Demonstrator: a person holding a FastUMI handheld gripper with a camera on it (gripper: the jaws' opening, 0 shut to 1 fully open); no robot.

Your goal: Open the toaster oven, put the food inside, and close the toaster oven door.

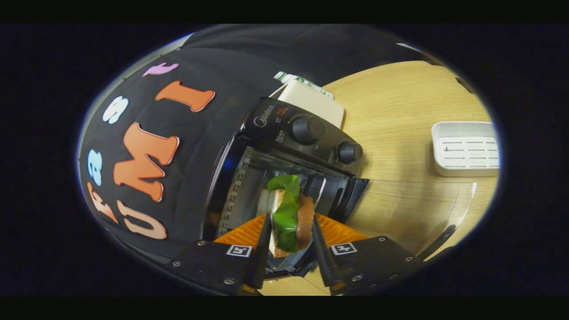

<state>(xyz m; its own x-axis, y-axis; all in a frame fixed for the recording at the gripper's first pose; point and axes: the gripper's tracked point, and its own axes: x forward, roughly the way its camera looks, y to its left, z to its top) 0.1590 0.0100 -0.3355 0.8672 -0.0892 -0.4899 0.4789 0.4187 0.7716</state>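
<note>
A toy sandwich (289,213), with a brown bun, a pale slice and a green lettuce leaf, is held between the two fingers of my gripper (291,238), which is shut on it. Just beyond it stands the black toaster oven (284,151) with its cavity (255,186) open and the wire rack visible inside. Its glass door (426,209) hangs folded down toward me over the wooden table. Two round knobs (307,129) sit on the oven's control panel. The sandwich is at the mouth of the cavity, partly hiding the inside.
A cream box (313,103) lies on the table (400,111) behind the oven. A white slotted tray (464,149) sits off to the side beyond the knobs. Black booth cloth hangs close along the oven's other side.
</note>
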